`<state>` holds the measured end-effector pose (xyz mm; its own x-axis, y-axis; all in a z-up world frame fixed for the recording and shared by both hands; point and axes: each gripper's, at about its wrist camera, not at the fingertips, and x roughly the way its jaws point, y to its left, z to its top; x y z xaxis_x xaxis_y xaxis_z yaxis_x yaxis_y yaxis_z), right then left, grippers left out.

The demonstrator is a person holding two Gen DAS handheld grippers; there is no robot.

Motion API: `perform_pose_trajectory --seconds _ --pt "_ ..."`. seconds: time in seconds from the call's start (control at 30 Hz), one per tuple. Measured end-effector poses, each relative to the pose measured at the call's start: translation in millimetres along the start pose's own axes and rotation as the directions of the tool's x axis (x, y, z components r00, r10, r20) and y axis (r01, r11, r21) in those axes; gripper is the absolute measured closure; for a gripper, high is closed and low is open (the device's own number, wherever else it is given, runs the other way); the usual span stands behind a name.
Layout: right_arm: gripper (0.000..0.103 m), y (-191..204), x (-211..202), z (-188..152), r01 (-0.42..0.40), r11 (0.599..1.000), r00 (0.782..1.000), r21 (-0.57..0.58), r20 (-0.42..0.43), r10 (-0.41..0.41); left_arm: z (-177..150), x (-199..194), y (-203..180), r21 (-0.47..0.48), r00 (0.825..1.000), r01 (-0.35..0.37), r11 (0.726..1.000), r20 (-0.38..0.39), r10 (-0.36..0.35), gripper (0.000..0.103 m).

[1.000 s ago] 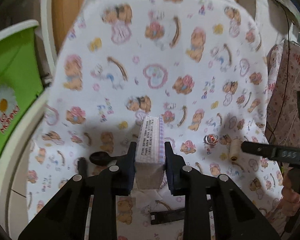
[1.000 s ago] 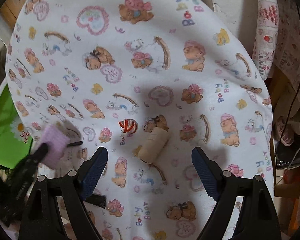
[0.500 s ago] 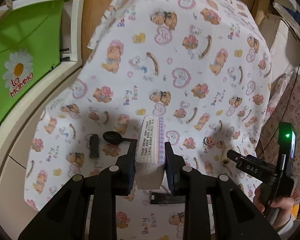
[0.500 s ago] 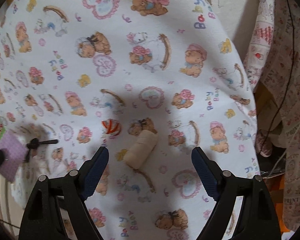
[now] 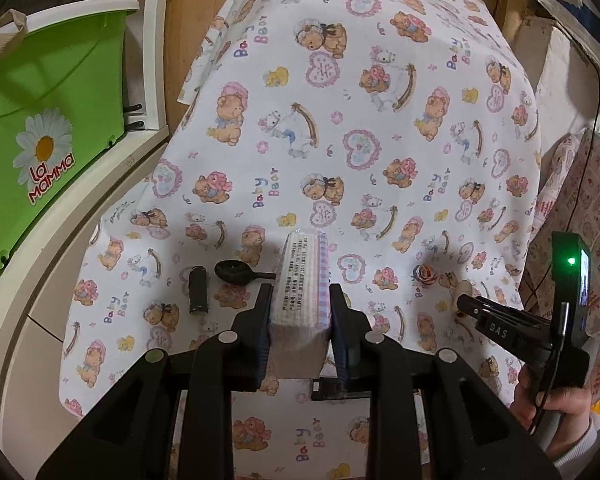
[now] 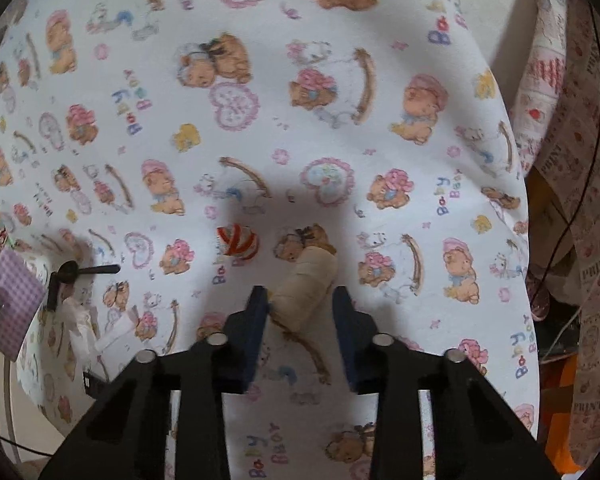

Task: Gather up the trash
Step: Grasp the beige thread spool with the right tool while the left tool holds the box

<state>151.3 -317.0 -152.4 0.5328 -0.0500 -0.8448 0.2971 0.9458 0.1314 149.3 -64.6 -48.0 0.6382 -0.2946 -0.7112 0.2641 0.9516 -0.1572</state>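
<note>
White cotton cloth printed with teddy bears, pink hearts and "Baby Bear" lettering [image 5: 364, 128] covers the whole work surface, draping over its left edge. Beside that edge stands a bright green plastic bucket with a daisy logo and a white rim [image 5: 40, 120], set against pale cabinet panels. On the far right hangs a pink patterned fabric printed with words [image 6: 596, 208].

Next in size, the left gripper [image 5: 300, 308] is clamped on a rectangular tissue pack with a lilac gingham side and a white printed label [image 5: 302, 292], both pads pressed flat against its sides and the pack raised above the cloth. The right gripper [image 6: 301, 300] sits low over the cloth with its jaws partly apart, straddling a beige cardboard tube lying on its side [image 6: 306, 286]; the left pad looks to be touching the tube, while a small gap shows on the right (so nothing is squeezed).

Just left of the tube lies a small ball striped red, white and orange [image 6: 238, 242]. Near the tissue pack rest a black plastic spoon [image 5: 236, 272] and, just beside its bowl, a short black cylinder like a battery [image 5: 198, 290]. A flat black rectangular piece [image 5: 328, 384] lies partly hidden under the left gripper.
</note>
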Motion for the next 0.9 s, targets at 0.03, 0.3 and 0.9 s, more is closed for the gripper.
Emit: perform_pose_trajectory --seconds 0.03,0.3,0.9 --pt "0.083 5 0 -2 -0.001 1.0 1.0 -0.011 0.003 0.001 0 0 0 -0.001 1.0 0.0 1.0 0.001 0.0 0.078" --pt "0.1 23 -16 -17 -0.069 0.991 0.998 -0.112 -0.022 0.067 2 -6 4 -0.011 1.0 0.001 1.0 0.01 -0.001 0.078" --pt "0.1 -71 -32 -3 -0.381 0.891 0.901 0.249 -0.115 0.417 -3 -17 12 -0.01 1.0 -0.015 1.0 0.015 0.015 0.078"
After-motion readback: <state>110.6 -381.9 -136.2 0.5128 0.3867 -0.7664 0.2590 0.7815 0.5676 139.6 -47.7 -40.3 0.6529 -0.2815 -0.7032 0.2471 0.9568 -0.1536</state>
